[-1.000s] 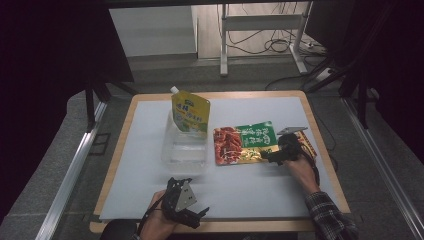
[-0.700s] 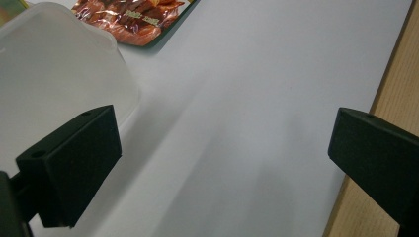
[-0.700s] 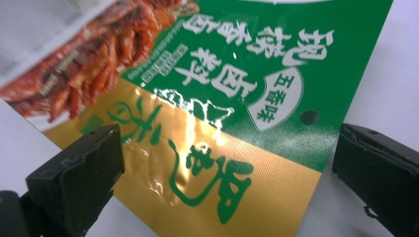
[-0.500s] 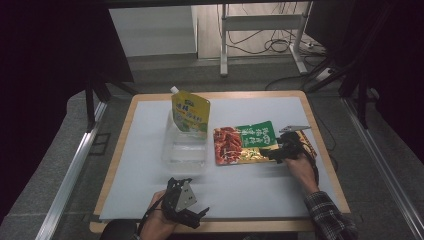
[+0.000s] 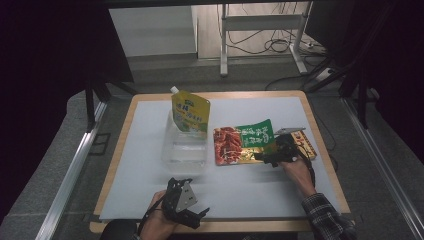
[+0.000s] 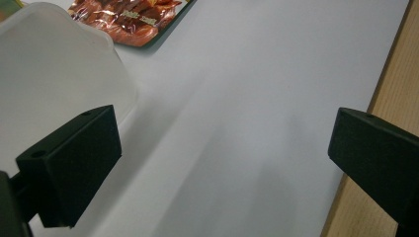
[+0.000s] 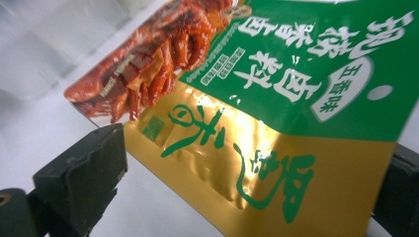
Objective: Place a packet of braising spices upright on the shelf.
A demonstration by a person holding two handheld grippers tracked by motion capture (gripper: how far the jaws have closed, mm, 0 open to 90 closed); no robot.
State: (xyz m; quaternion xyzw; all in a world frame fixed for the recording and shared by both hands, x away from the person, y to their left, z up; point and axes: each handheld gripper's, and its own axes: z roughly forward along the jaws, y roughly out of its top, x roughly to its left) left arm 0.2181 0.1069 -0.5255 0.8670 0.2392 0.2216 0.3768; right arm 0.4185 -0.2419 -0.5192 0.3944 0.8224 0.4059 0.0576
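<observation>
Lying flat on the white mat toward its right side, the snack packet shows a red picture of meat at its left end, a green panel across the top and gold foil along the lower edge. The right gripper sits at the packet's gold lower right part, with the person's right hand behind it. In the right gripper view the packet lies between the two black jaws, which stand spread wide, one at each lower corner of the picture, with the gold foil running between them; whether either jaw touches the foil I cannot tell. Just to the left of the packet stands a clear plastic tub, and a yellow spouted pouch leans upright at the tub's far end. The left gripper rests low near the front edge of the mat, held in the left hand, well apart from the packet. In the left gripper view its jaws are also spread wide over bare mat, with the corner of the tub close by the left jaw, the red end of the packet beyond, and the wooden table edge at the right.
</observation>
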